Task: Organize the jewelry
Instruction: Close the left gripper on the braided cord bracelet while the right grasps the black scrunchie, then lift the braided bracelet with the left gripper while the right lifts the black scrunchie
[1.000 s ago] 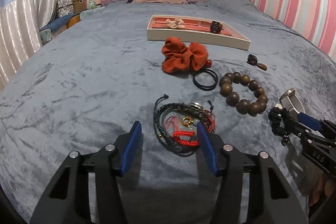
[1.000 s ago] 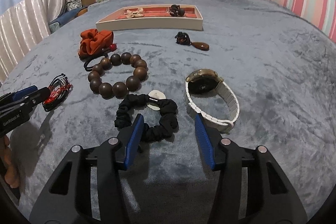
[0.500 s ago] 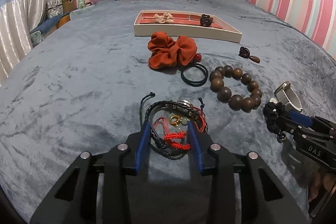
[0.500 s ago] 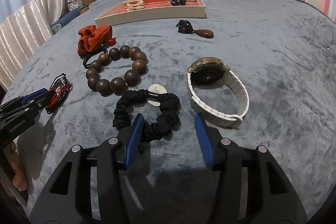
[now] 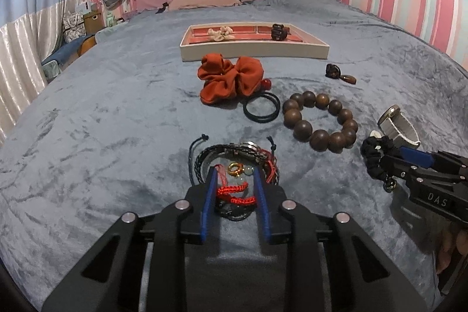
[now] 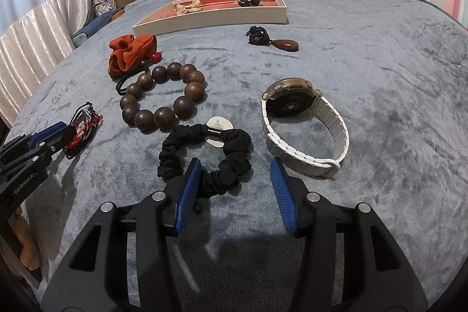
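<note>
While the left tongs [image 5: 234, 180] sit narrowed around the red cord in the bracelet bundle [image 5: 234, 165], whether they pinch it cannot be told; bare bed [image 5: 102, 122] lies leftward. The right tongs [image 6: 234, 174] are spread, straddling the black scrunchie [image 6: 204, 154], level and low. Only the right view shows the whole watch [image 6: 304, 119]. The tray [image 5: 254, 50] lies beyond.

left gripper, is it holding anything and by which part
The left gripper is closing around the red cord of the bracelet bundle; whether it grips yet cannot be told.
</note>
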### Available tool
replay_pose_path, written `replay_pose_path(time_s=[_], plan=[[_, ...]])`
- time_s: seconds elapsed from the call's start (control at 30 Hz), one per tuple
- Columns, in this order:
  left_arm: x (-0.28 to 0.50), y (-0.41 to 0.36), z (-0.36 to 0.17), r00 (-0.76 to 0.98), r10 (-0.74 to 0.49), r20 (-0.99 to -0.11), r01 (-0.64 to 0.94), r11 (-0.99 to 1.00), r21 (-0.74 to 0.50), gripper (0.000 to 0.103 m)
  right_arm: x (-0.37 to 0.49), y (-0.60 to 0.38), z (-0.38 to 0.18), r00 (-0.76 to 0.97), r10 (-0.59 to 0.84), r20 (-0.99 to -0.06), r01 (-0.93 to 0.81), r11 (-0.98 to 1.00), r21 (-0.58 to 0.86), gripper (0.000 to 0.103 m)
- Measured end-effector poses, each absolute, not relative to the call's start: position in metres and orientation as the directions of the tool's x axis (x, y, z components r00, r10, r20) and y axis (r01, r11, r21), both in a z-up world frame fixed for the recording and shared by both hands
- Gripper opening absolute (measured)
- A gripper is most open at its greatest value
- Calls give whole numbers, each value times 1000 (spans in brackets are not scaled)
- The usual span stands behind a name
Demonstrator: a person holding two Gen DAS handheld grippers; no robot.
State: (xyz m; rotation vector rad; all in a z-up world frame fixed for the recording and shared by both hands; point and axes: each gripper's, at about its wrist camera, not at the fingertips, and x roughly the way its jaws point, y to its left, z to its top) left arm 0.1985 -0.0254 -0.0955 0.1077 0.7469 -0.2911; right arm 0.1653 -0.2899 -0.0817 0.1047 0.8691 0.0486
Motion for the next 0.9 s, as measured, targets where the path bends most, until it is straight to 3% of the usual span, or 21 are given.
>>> replay_pose_path(time_s=[0.13, 0.37, 0.9], plan=[[200, -25, -97, 685, -231, -691, 301, 953, -21, 9, 166, -288, -82, 641, 93, -762, -12, 994, 112, 40], [200, -22, -95, 696, -238, -678, 299, 954, -28, 2, 166, -281, -81, 645, 117, -755, -52, 993, 109, 15], [186, -10, -68, 732, -282, -620, 307, 949, -68, 0, 156, -282, -60, 707, 153, -690, -77, 987, 140, 12]])
